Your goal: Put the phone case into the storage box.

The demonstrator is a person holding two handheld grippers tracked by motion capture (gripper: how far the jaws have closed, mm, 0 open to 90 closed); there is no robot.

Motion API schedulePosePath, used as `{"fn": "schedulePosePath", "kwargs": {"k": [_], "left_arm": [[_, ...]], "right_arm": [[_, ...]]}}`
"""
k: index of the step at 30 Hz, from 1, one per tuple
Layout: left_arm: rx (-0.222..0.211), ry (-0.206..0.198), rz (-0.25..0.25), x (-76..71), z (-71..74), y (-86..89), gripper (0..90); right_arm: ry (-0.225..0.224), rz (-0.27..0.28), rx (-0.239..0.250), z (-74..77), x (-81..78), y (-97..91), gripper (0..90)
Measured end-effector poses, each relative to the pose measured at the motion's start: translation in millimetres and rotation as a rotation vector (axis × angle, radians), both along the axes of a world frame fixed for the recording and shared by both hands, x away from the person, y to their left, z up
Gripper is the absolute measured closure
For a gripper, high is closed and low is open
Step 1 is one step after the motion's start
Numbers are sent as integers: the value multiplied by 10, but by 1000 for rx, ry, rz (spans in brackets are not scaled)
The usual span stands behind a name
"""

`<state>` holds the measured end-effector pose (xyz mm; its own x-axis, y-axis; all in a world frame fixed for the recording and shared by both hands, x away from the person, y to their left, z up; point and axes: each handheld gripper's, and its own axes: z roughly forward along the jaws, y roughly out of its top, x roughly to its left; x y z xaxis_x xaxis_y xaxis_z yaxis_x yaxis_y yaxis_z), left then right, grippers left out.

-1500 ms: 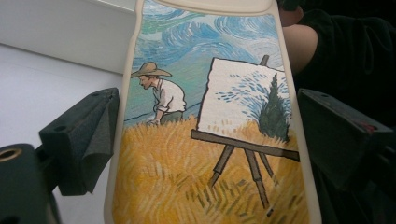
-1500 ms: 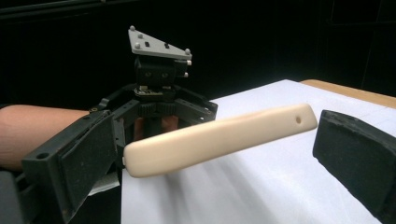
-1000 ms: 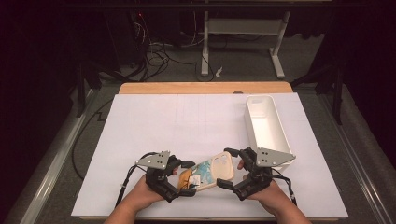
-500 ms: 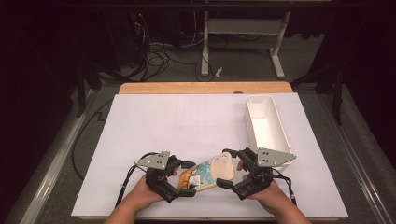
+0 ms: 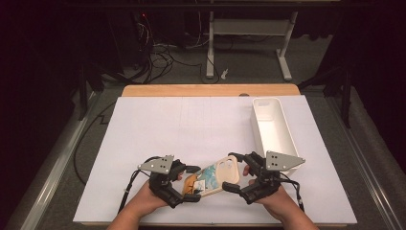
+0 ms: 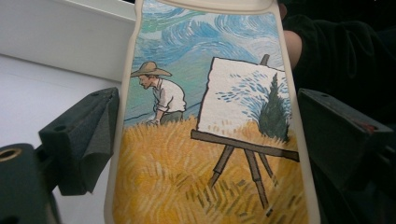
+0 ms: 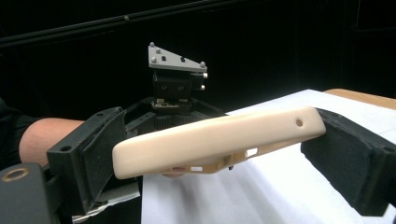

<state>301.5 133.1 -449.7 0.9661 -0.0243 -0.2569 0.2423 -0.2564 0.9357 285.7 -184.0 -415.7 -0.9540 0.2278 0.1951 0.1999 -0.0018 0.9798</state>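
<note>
Bright, even light on the white table (image 5: 158,134); dark surroundings, soft close-up focus.

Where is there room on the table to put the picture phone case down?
Plenty: the white table cover is bare from its left edge across to the white bin. It is crowded only by the near edge, where both claws meet around the phone case.

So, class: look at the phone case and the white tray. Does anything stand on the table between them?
Nothing visible does. The phone case sits between both grippers, and only bare white table lies between it and the white tray on its right.
</note>
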Motion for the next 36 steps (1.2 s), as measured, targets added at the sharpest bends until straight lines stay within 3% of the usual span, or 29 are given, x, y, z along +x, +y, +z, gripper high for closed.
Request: {"fn": "schedulePosePath", "kwargs": {"k": [25, 36], "left_arm": [[62, -36, 18, -33, -42, -79, 108], [66, -44, 27, -42, -46, -94, 111]], "right_arm": [[43, -8, -2, 15, -8, 20, 118], [62, -12, 12, 21, -2, 19, 127]]}}
